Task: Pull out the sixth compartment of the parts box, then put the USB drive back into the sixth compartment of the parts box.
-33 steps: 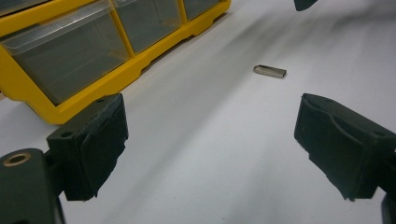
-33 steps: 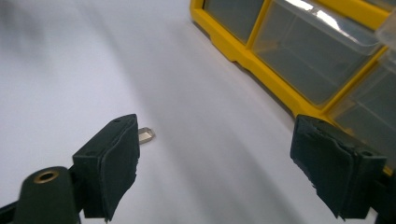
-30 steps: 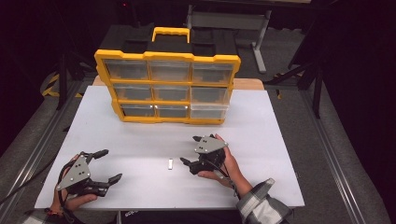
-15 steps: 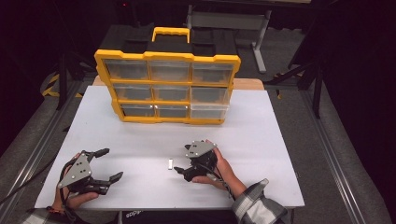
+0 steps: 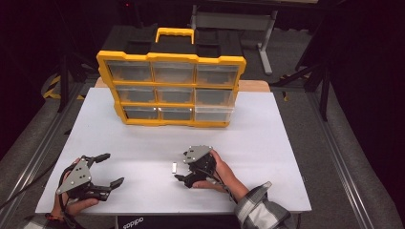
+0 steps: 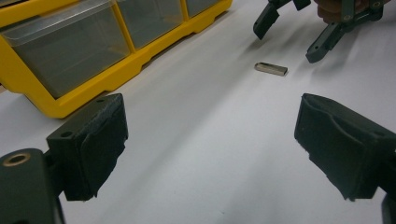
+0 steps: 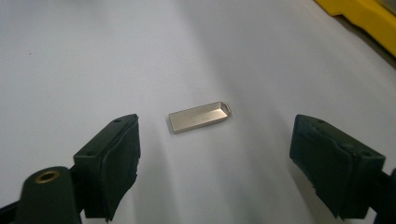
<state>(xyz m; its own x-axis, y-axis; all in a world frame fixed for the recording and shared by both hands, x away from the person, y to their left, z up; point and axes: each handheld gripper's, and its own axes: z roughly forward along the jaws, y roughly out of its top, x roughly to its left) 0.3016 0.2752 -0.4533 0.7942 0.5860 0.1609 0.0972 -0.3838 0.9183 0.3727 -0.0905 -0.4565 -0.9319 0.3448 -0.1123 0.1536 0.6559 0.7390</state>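
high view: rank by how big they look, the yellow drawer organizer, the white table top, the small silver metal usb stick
1. white table top
2. yellow drawer organizer
3. small silver metal usb stick, by far the smallest

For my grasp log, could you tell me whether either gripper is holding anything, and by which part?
Nothing is held. The right gripper is open around the metal USB stick without touching it; the left gripper is open too.

One metal USB stick point(image 7: 200, 116), one yellow organiser point(image 5: 172, 88) with seemingly nine drawers, and two grippers.
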